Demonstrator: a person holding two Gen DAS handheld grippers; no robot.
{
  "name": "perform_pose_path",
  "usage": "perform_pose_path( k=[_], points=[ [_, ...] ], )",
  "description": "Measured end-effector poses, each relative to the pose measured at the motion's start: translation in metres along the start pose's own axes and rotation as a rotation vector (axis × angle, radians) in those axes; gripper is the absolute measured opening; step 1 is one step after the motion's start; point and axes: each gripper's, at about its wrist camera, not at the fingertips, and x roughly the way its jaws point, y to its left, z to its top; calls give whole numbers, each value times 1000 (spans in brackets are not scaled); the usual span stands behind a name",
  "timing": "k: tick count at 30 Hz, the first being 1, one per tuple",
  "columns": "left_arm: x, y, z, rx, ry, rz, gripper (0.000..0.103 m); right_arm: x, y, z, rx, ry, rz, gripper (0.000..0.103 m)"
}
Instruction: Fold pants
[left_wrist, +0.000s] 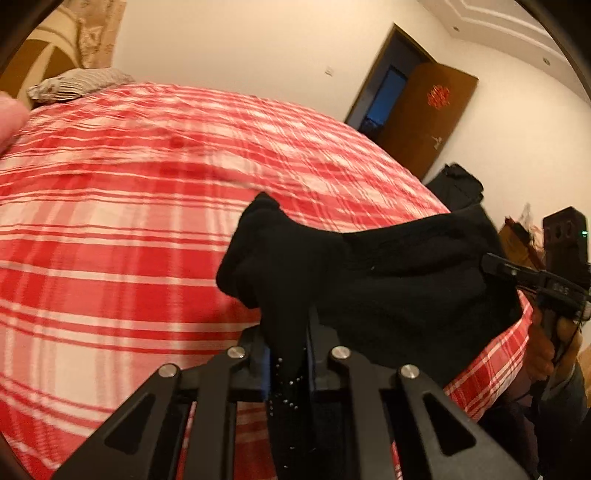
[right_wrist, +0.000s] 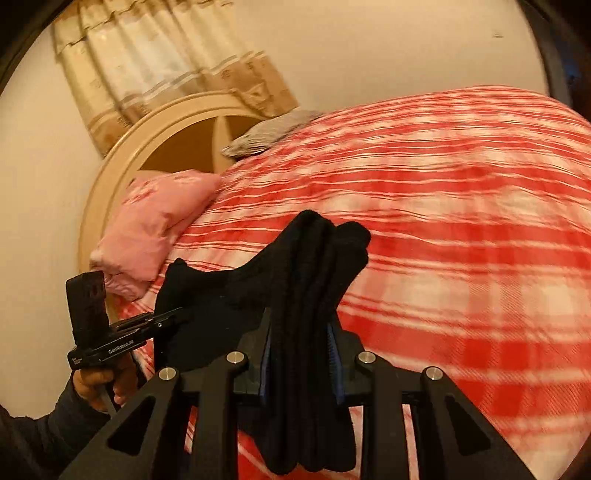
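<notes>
The black pants (left_wrist: 369, 273) hang in the air above the red and white plaid bed (left_wrist: 129, 221), stretched between my two grippers. My left gripper (left_wrist: 288, 354) is shut on one bunched end of the pants. My right gripper (right_wrist: 301, 343) is shut on the other end, with thick folds of the black cloth (right_wrist: 314, 280) between the jaws. The right gripper also shows at the right edge of the left wrist view (left_wrist: 491, 264). The left gripper shows at the left of the right wrist view (right_wrist: 170, 317), clamped on the cloth.
The plaid bed (right_wrist: 461, 240) fills most of both views. A pink pillow (right_wrist: 155, 221) and a grey striped pillow (right_wrist: 266, 134) lie by the curved headboard (right_wrist: 122, 155). A brown door (left_wrist: 424, 114) stands open at the far right, with dark bags (left_wrist: 458, 184) beside it.
</notes>
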Motion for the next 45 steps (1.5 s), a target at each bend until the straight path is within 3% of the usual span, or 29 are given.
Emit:
perform_pose_path(
  k=[11, 17, 20, 24, 27, 31, 36, 38, 39, 41, 43, 45],
  points=[
    [-70, 84, 11, -99, -113, 233, 13, 128, 53, 36, -58, 50, 140, 26],
    [-76, 122, 4, -148, -117, 319, 12, 175, 35, 27, 17, 138, 125, 26],
    [-60, 138, -6, -164, -71, 353, 15, 179, 26, 25, 41, 152, 126, 26],
    [-49, 148, -18, -157, -56, 433, 41, 182, 23, 27, 42, 165, 109, 28],
    [-49, 149, -18, -153, -65, 440, 45, 187, 21, 27, 53, 172, 91, 29],
    [-49, 148, -17, -127, -70, 504, 63, 192, 15, 25, 81, 184, 55, 32],
    [-50, 152, -20, -144, -77, 514, 72, 197, 13, 24, 84, 187, 11, 35],
    [-50, 153, -21, -155, -83, 524, 77, 197, 12, 23, 77, 186, -4, 42],
    [-50, 155, -22, -165, -84, 521, 78, 197, 11, 22, 77, 185, -15, 52],
    [-49, 156, -22, -177, -87, 523, 80, 195, 5, 23, 93, 176, -27, 58],
    [-49, 156, -23, -175, -91, 541, 88, 185, 1, 24, 97, 145, -61, 71],
    [-49, 158, -24, -177, -95, 574, 97, 171, -4, 24, 103, 111, -108, 72]
  ],
)
